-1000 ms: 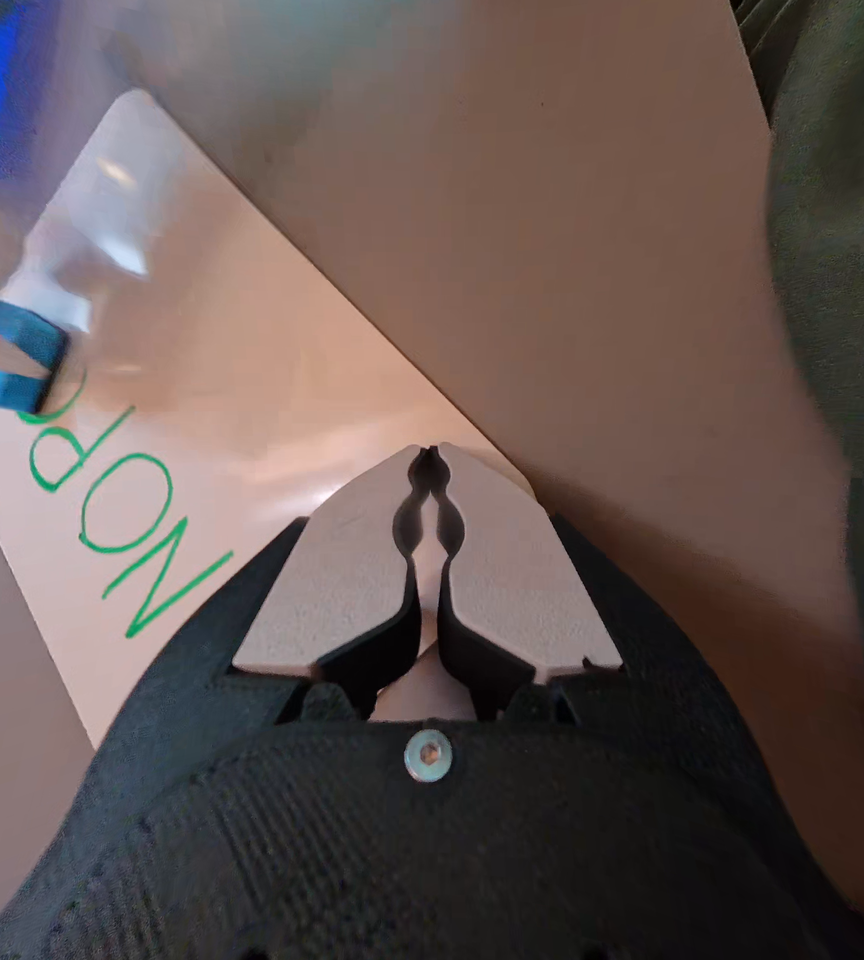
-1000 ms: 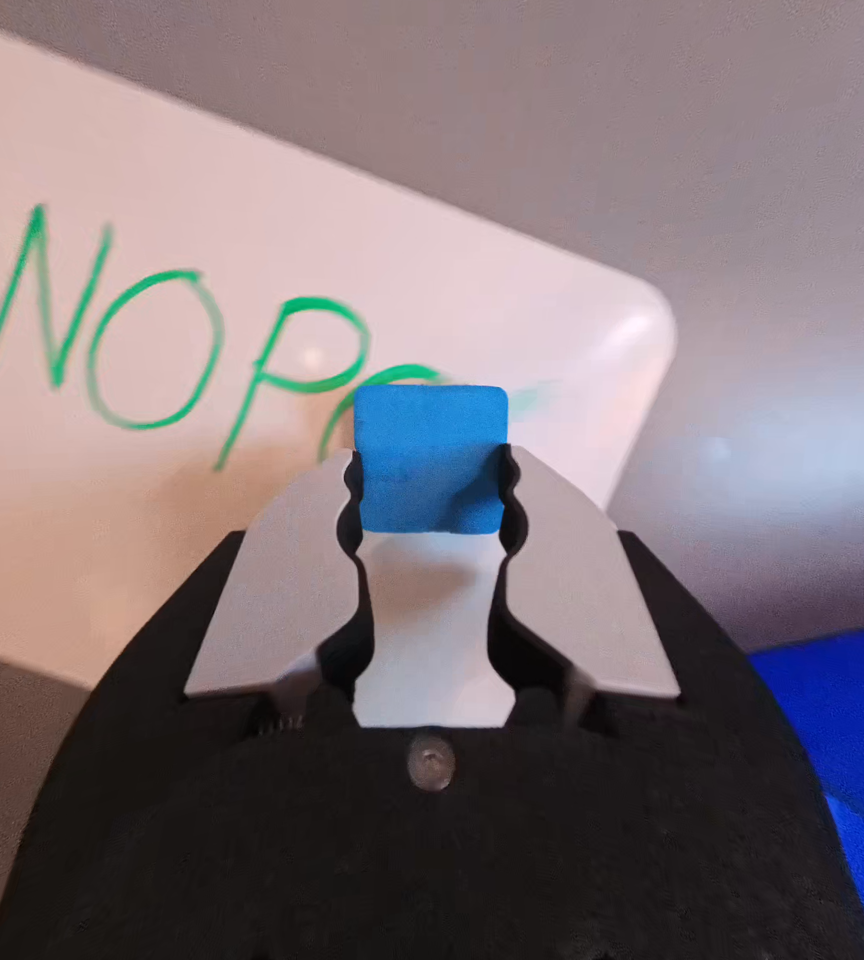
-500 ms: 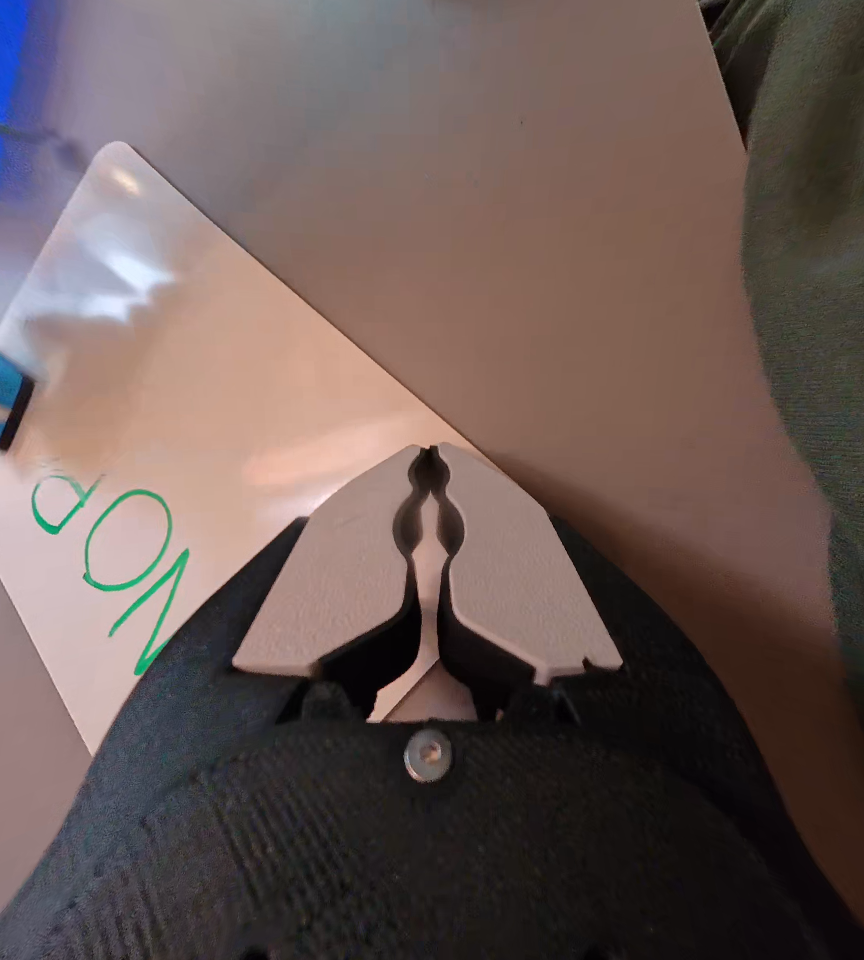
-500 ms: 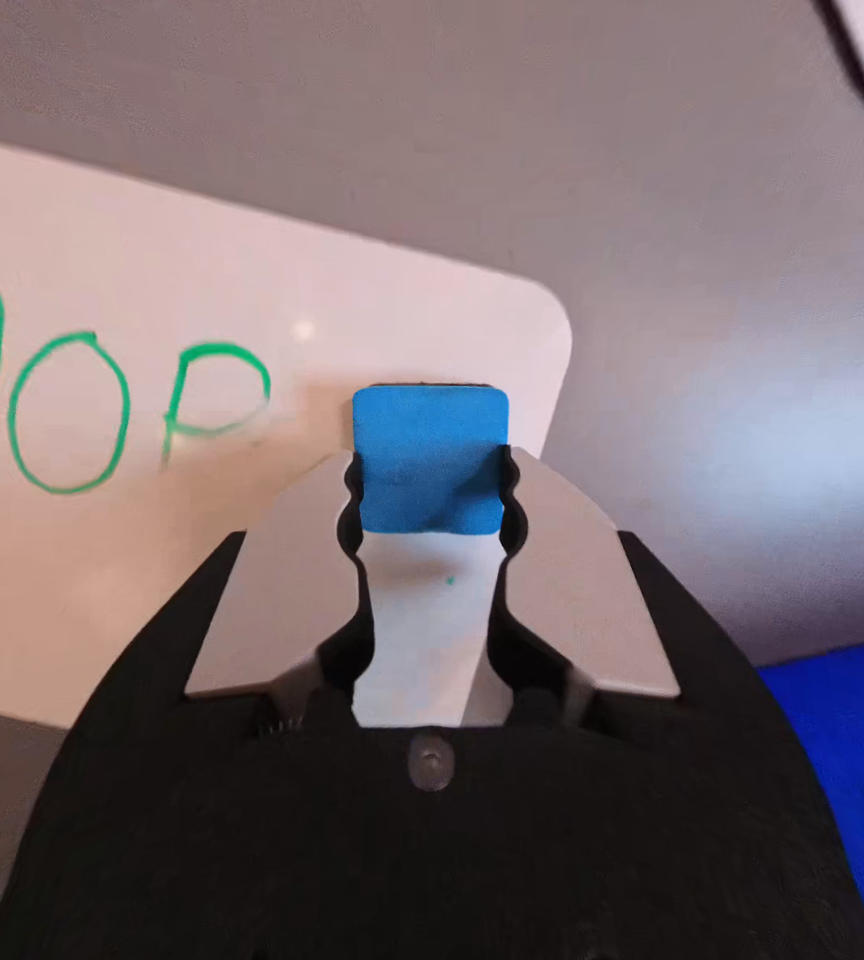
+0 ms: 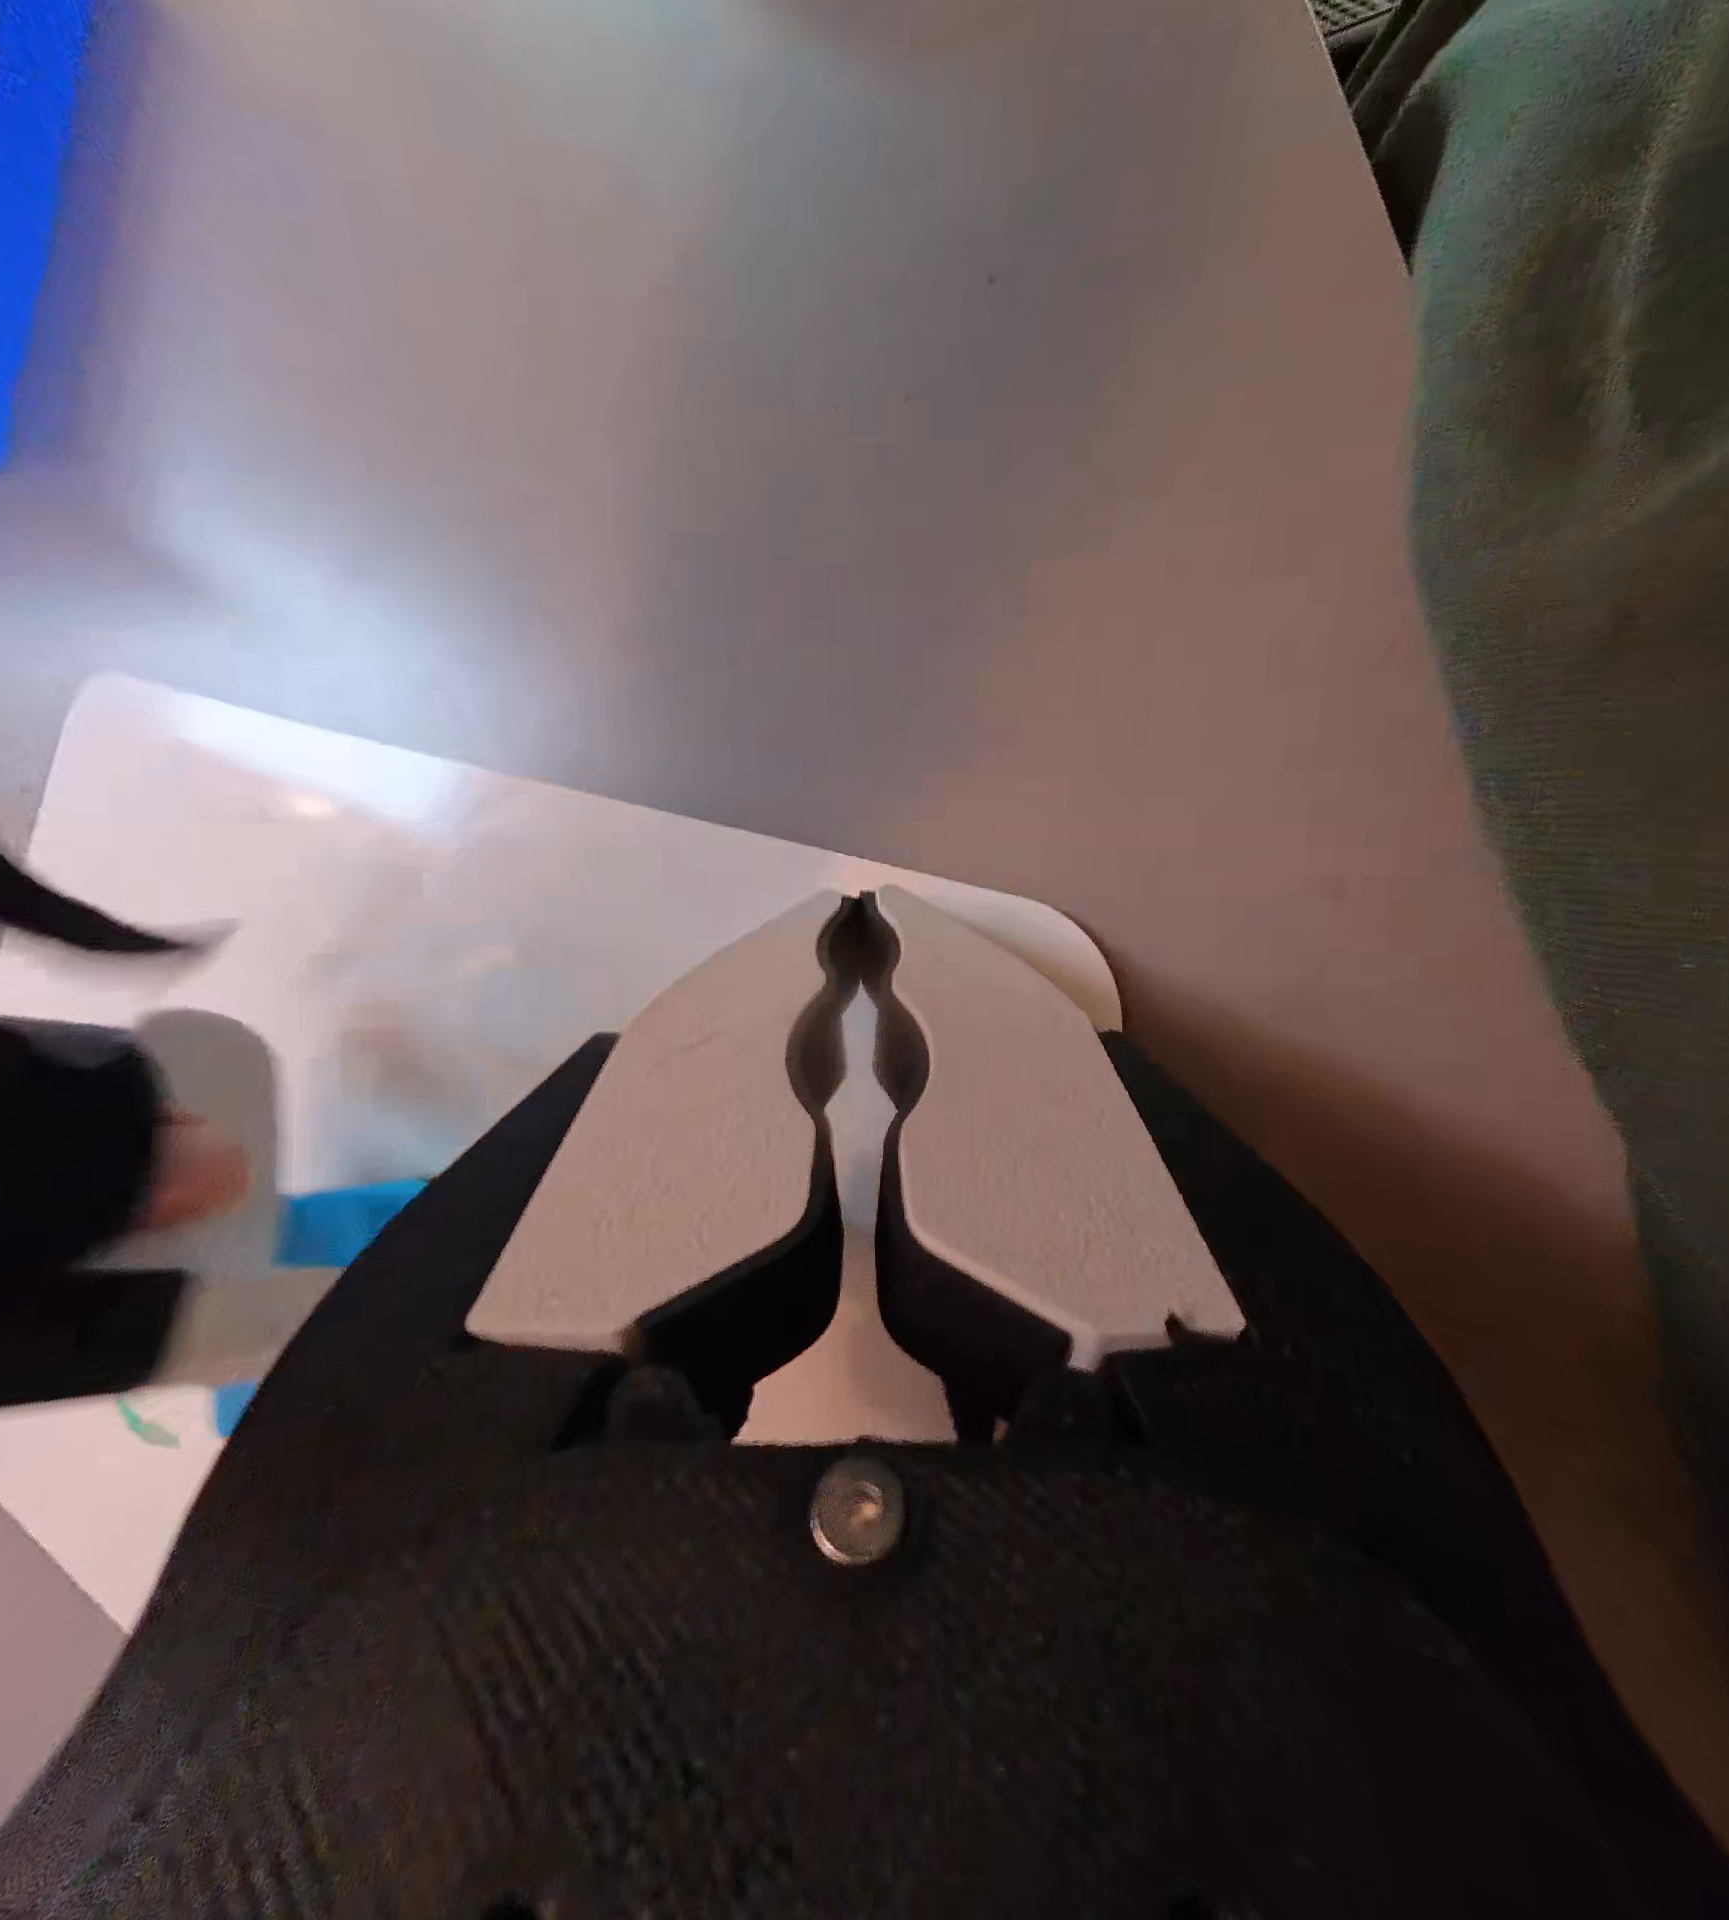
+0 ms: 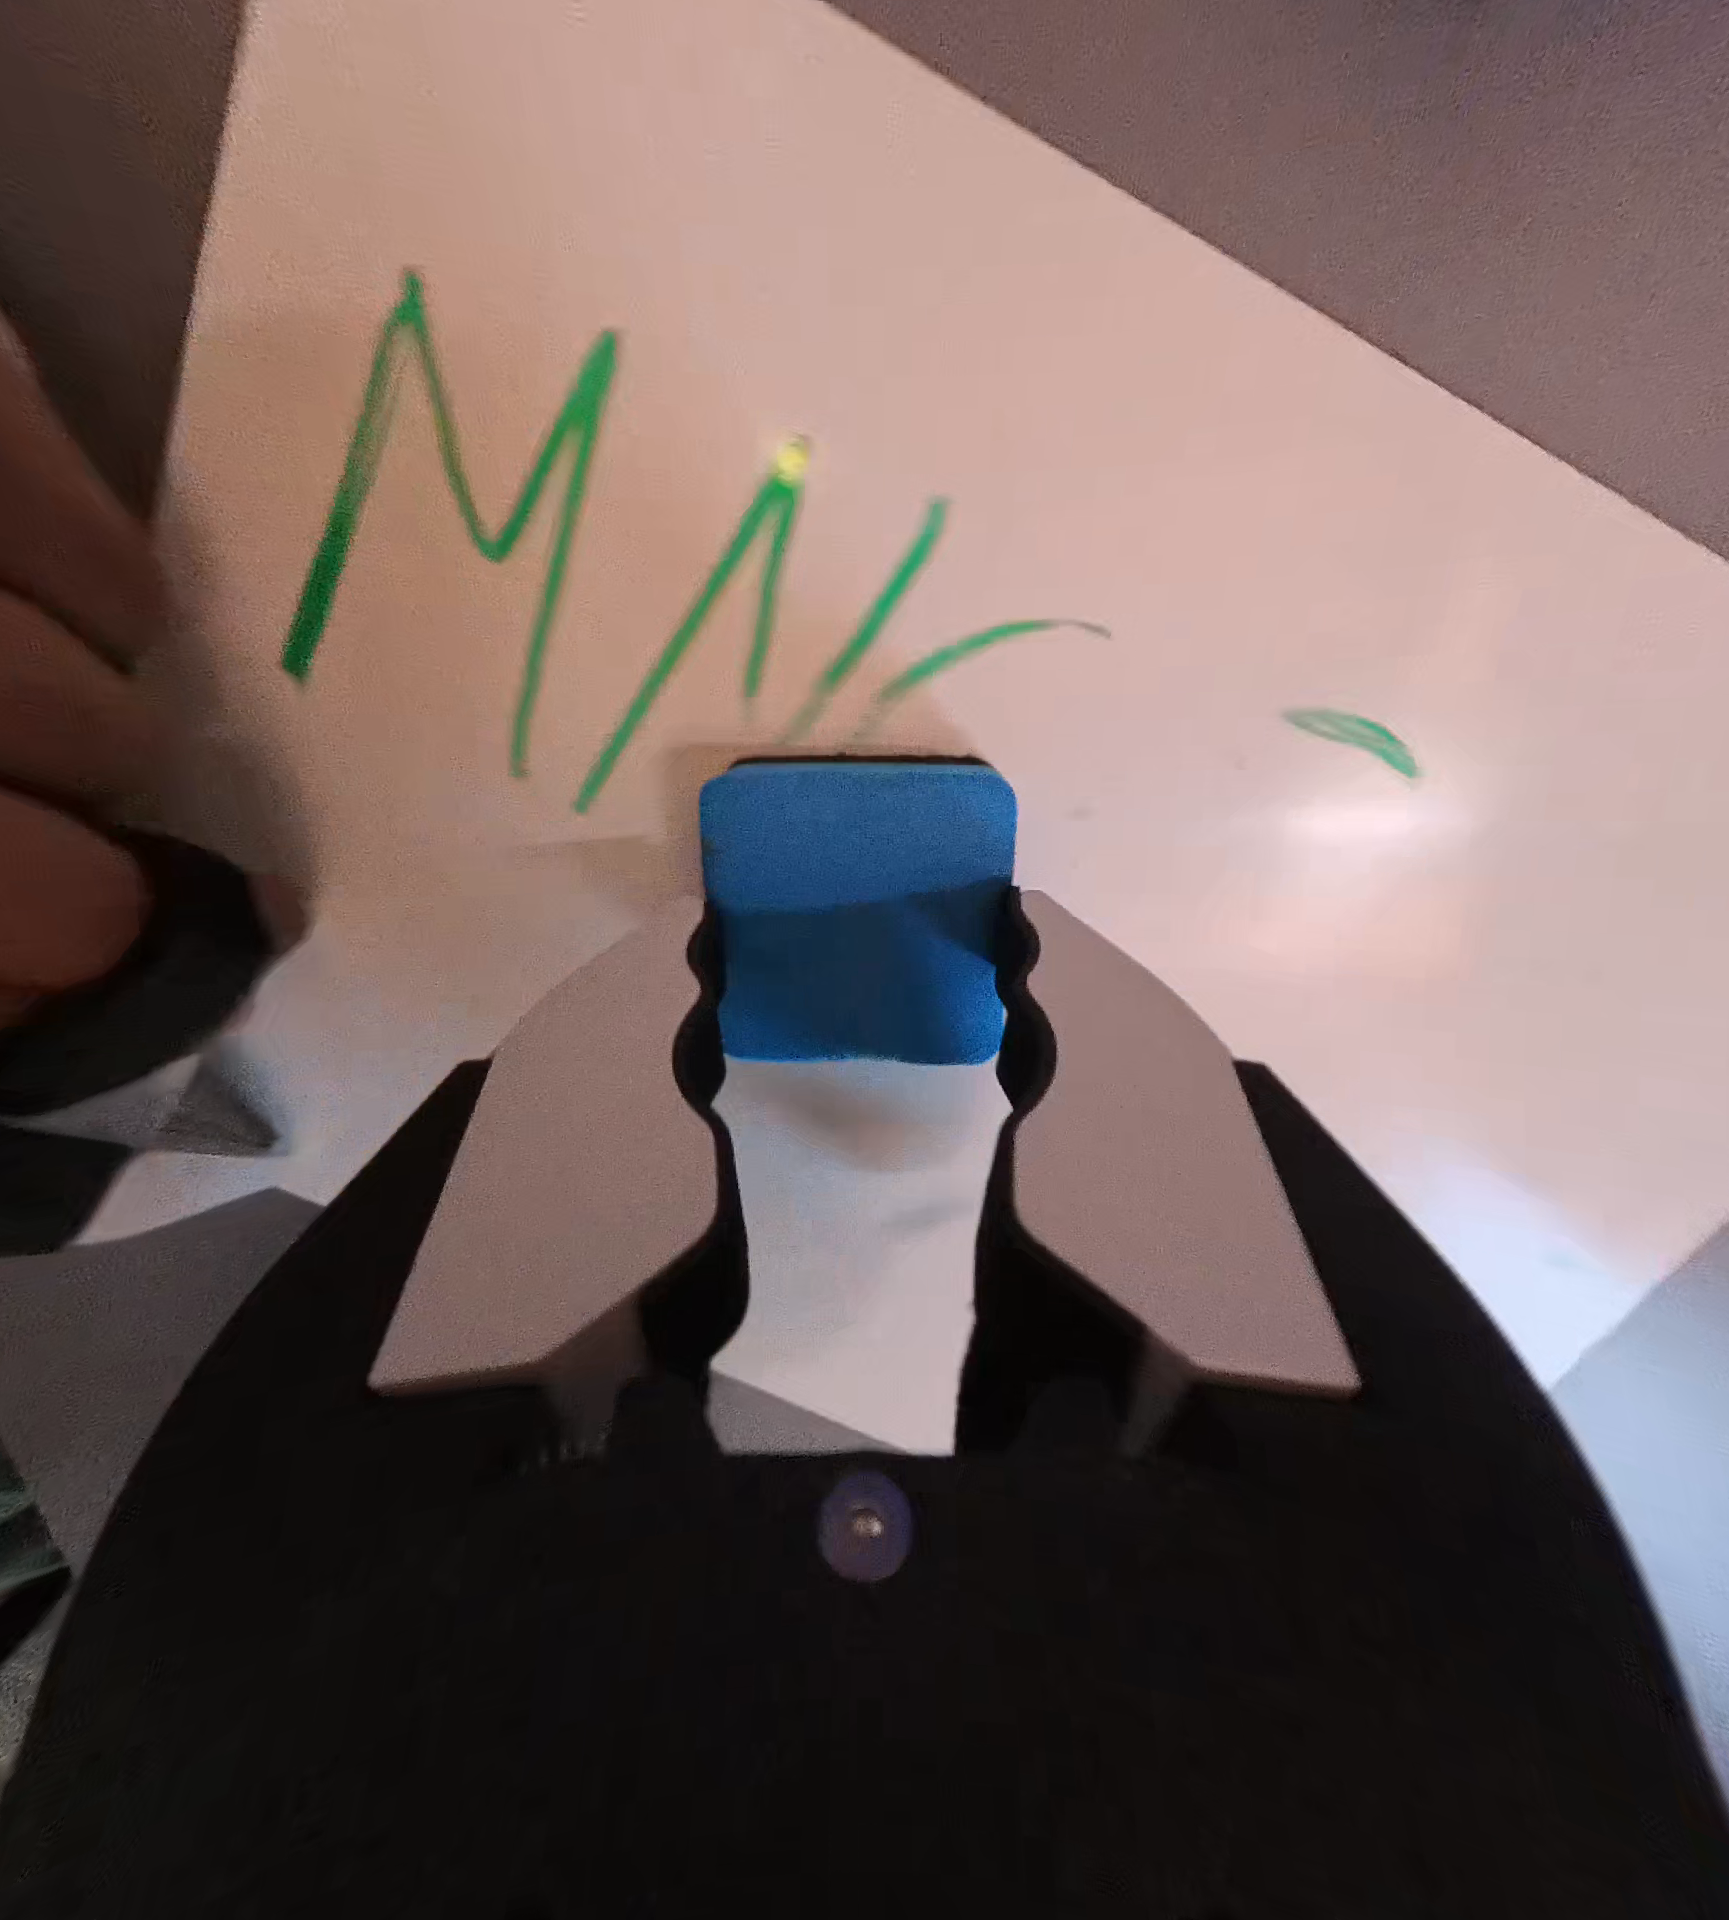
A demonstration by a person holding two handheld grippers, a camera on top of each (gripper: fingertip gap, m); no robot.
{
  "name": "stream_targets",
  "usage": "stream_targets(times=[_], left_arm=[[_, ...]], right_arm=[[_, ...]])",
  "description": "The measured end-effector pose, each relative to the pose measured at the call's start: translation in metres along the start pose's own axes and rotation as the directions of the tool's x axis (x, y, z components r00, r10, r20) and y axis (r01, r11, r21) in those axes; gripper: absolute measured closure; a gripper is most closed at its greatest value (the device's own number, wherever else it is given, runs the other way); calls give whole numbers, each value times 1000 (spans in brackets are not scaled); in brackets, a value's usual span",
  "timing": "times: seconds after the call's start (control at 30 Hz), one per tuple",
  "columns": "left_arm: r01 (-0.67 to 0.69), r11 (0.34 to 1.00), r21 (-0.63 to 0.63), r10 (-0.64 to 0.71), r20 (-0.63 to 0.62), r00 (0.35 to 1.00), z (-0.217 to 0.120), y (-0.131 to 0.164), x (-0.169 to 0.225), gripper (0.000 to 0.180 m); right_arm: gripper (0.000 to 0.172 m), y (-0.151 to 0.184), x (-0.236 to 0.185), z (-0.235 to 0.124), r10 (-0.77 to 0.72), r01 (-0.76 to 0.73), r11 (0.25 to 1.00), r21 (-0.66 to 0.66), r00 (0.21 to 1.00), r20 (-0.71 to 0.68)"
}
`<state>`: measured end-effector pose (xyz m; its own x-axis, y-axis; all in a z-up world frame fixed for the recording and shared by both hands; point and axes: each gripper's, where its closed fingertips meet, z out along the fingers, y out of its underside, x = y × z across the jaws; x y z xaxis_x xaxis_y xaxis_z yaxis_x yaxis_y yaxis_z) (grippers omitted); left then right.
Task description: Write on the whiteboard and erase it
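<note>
Our right tongs [image 6: 858, 914] clamp the blue eraser [image 6: 855, 873]; the remaining green writing [image 6: 569, 540] lies at eleven o'clock. Our left tongs [image 5: 861, 902] are together, empty.

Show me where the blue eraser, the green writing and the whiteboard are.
Blue eraser [image 6: 855, 883]: right wrist view, its top face.
Green writing [image 6: 486, 499]: right wrist view, a stroke of the leftmost letter.
Whiteboard [image 6: 1099, 436]: right wrist view, bare surface above the writing.

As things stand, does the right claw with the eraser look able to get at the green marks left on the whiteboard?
Probably yes. The right claw grips the blue eraser on the whiteboard, just below the green marks; nothing lies between them.
</note>
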<state>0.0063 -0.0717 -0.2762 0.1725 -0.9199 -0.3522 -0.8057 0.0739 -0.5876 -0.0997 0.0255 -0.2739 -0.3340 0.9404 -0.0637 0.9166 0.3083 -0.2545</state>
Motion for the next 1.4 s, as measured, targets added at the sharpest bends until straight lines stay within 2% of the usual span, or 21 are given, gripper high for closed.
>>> stream_targets(times=[0.1, 0.13, 0.23, 0.3, 0.4, 0.5, 0.57, 0.63, 0.7, 0.77, 0.83, 0.87, 0.93, 1.0, 1.03, 1.1, 1.17, 1.2, 1.3, 1.33, 1.4], left_arm=[[-1, 1000, -1, 1, 3, 1000, 0, 0, 0, 180], [-6, 1000, 0, 6, 7, 1000, 0, 0, 0, 180], [-9, 1000, 8, 9, -4, 1000, 0, -1, 2, 180], [-16, 1000, 4, 16, 2, 1000, -1, -1, 3, 179], [-22, 1000, 0, 22, 12, 1000, -3, 1, 5, 180], [-47, 999, -4, 47, 25, 999, -1, 0, 7, 179], [-45, 999, 0, 45, 22, 999, 0, -1, 6, 179], [-29, 1000, -3, 29, 12, 1000, 1, -2, 5, 179], [-37, 999, -12, 38, 26, 999, 2, -2, 5, 179], [-42, 999, -17, 43, 36, 998, 2, -2, 5, 179], [-32, 999, -21, 33, 31, 999, 2, -1, 4, 179], [-28, 999, -21, 29, 26, 999, 1, -1, 4, 179], [-17, 999, -28, 18, 20, 1000, 1, -1, 4, 179], [-13, 998, -60, 15, 31, 999, 1, 0, 4, 179], [-20, 997, -77, 23, 42, 999, 1, 2, 2, 179], [-10, 997, -79, 14, 54, 998, 1, 4, 0, 179], [-10, 997, -80, 14, 54, 998, 0, 5, -1, 179], [-13, 997, -80, 17, 51, 999, 1, 5, -1, 179], [-18, 997, -74, 22, 46, 999, 3, 2, -1, 179], [-6, 998, -66, 8, 39, 999, 4, 1, 1, 180], [-8, 998, -63, 11, 48, 999, 5, 1, 1, 180]], right_arm=[[121, 7, 106, -9, 315, -312, 949, 44, 940, -128], [121, -12, 100, -3, 271, -265, 962, 61, 956, -112], [120, -60, 14, 15, -62, 66, 996, 56, 996, -58], [121, -35, 34, 8, 40, -38, 998, 47, 998, -46], [121, 51, 99, -19, 343, -342, 939, 38, 927, -148], [121, 100, 38, -28, 320, -323, 946, -11, 941, -112], [121, 90, -19, -23, 226, -227, 974, -18, 973, -46], [120, 57, -38, -13, 121, -120, 993, 16, 991, -61], [120, 34, -10, -8, 151, -145, 987, 74, 985, -81], [120, 51, 42, -16, 291, -285, 956, 66, 950, -116], [121, 77, 50, -23, 325, -326, 945, 6, 939, -113], [121, 79, 33, -22, 273, -277, 960, -34, 957, -94], [120, 48, -17, -12, 116, -116, 992, -52, 993, -5], [120, 13, -23, -1, -22, 21, 999, -38, 999, -33], [120, 8, -3, -1, 27, -28, 999, -23, 999, -46], [120, 39, 52, -12, 225, -229, 973, -20, 968, -108], [121, 76, 48, -21, 273, -279, 959, -49, 956, -110], [121, 73, 25, -19, 220, -225, 973, -55, 972, -86], [120, 7, -23, 2, -22, 22, 1000, -10, 999, -48], [120, -4, -5, 4, 17, -16, 1000, 15, 998, -57], [121, 26, 62, -7, 246, -245, 969, 22, 962, -116]])
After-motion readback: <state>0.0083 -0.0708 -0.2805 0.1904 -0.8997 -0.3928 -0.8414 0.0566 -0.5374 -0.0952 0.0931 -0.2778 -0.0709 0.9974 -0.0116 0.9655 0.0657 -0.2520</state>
